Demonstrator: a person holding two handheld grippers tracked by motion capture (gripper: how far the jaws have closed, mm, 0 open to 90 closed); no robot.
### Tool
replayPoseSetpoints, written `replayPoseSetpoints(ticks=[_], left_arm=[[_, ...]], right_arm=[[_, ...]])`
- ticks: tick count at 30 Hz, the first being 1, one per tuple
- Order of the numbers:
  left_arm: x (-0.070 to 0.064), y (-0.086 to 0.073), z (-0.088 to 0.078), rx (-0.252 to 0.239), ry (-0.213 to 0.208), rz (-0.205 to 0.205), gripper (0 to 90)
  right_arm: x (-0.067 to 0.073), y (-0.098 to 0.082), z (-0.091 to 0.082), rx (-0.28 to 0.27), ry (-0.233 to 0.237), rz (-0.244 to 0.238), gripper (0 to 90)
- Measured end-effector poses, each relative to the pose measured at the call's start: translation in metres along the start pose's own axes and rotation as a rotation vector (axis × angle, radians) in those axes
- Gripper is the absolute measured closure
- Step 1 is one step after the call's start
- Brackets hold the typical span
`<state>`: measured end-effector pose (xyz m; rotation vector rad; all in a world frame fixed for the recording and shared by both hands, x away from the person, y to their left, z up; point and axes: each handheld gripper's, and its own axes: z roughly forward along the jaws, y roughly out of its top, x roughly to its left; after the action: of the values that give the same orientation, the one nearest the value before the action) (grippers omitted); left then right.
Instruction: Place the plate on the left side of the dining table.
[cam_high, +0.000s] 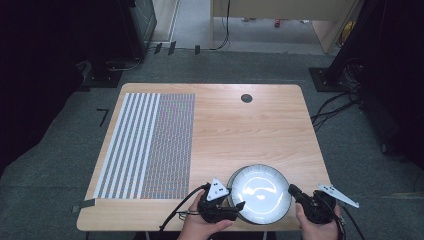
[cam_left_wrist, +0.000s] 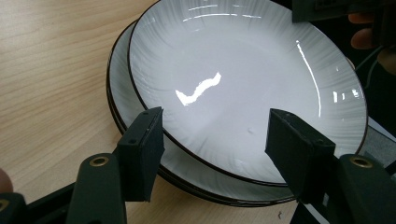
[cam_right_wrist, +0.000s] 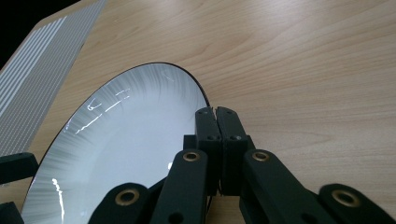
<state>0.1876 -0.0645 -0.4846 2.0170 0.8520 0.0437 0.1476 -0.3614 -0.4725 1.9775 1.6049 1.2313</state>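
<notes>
**Gripping a stacked plate at the table's near edge**

Sitting at the near right part of the light wooden table (cam_high: 250, 125), two round white plates with thin dark rims are stacked, the upper plate (cam_left_wrist: 243, 88) lying askew on the lower plate (cam_left_wrist: 122, 88), so that a crescent of the lower one shows at one side in the left gripper view. Both plates hold nothing; glare from the lights streaks the upper one's glazed bowl.

The right gripper (cam_right_wrist: 215, 114) comes in from the near right, and its two black jaws stand pressed together at the upper plate's rim, pinching its edge between the pads. The left gripper (cam_left_wrist: 215, 140) sits at the stack's near left side with its jaws parted about midway; the two pads (cam_left_wrist: 144, 144) hover over the near rim of the plates, one on each side of a stretch of rim, and whether they touch it I cannot tell. A person's hands hold both grippers at the table's near edge, and a grey three-cornered plate rides on top of each.

Counted: two plates, two grippers, one striped and finely patterned mat (cam_high: 150, 145) covering the left part of the table, well apart from the stack, and one small dark round hole (cam_high: 246, 98) near the far edge.
</notes>
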Motion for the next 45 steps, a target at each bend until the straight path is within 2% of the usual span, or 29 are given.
replayPoseSetpoints(ticks=[3, 8, 14, 16, 21, 25, 27, 28, 31, 36, 42, 45], left_arm=[[-0.001, 0.002, 0.003, 0.019, -0.007, -0.008, 36.7], [-0.001, 0.004, 0.006, 0.02, 0.002, -0.027, 36.2], [0.0, 0.005, 0.007, 0.02, 0.006, -0.029, 36.4], [0.0, 0.005, 0.007, 0.021, 0.003, -0.03, 36.4], [0.001, 0.005, 0.007, 0.02, -0.001, -0.032, 36.3], [0.001, 0.005, 0.006, 0.02, -0.001, -0.035, 37.4], [0.003, 0.006, 0.006, 0.021, -0.007, -0.046, 37.9], [0.003, 0.006, 0.006, 0.021, -0.007, -0.046, 38.0], [0.004, 0.006, 0.007, 0.016, -0.011, -0.053, 38.2], [0.006, 0.007, 0.007, 0.015, -0.013, -0.065, 38.2], [0.008, 0.009, 0.009, 0.008, -0.012, -0.083, 38.8], [0.012, 0.01, 0.009, 0.01, -0.024, -0.104, 40.7]], right_arm=[[-0.002, 0.001, -0.003, -0.011, -0.006, -0.002, 89.6], [-0.005, 0.002, -0.004, -0.003, 0.004, -0.006, 89.1], [-0.009, 0.004, -0.005, 0.015, 0.036, 0.033, 86.9], [-0.009, 0.003, -0.008, 0.019, 0.038, 0.054, 81.9], [-0.009, -0.001, -0.008, 0.078, 0.023, 0.077, 75.4], [-0.006, -0.003, -0.003, 0.127, 0.039, 0.105, 77.1], [-0.003, -0.005, -0.003, 0.127, 0.011, 0.108, 79.7], [-0.002, -0.006, -0.003, 0.127, 0.009, 0.121, 79.9], [-0.007, -0.005, -0.002, 0.133, 0.04, 0.174, 80.3], [-0.008, -0.005, -0.002, 0.132, 0.044, 0.194, 81.6], [-0.011, -0.005, -0.001, 0.093, 0.066, 0.268, 83.8], [-0.016, -0.006, 0.0, 0.089, 0.092, 0.328, 84.1]])
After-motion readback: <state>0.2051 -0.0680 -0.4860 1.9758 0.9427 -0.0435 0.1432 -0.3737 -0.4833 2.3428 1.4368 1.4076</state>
